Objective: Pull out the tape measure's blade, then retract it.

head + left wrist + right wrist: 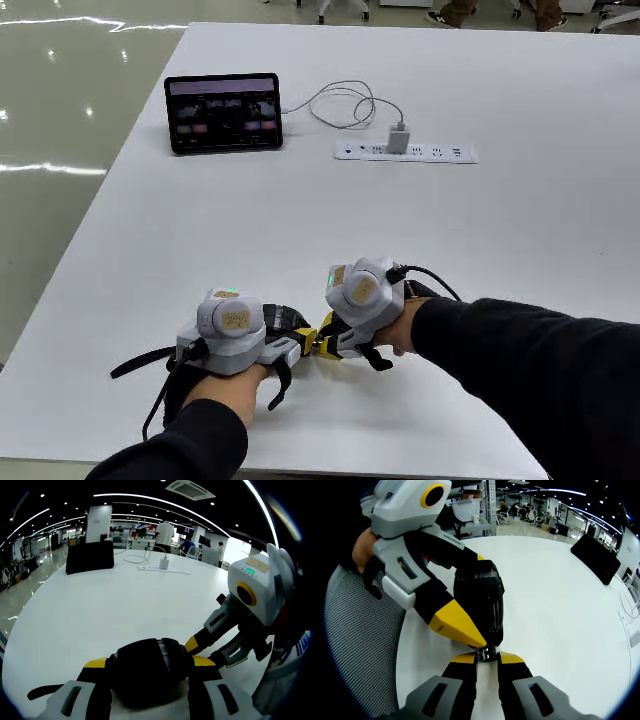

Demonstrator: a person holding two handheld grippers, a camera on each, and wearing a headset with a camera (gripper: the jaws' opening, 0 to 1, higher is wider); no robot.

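The left gripper (149, 664) squeezed the tape measure (150, 677) on the table (100, 610). The right gripper (487, 659) pinched its blade tip (486, 651). The blade looked hardly out, so the pulling and the letting back were left to do.

Nothing can be read for certain. A tan sticker (235, 320) on top of the left gripper (303, 331) and another (361, 290) on the right gripper (322, 340) carry marks too small to make out. In the left gripper view, a pale label (253, 566) with green lettering on the right gripper's body is blurred. In the right gripper view, tiny dark print (440, 628) on the left gripper's yellow finger is illegible. The tablet (223, 112) at the far left of the desk (450, 230) shows tiles with unreadable captions.
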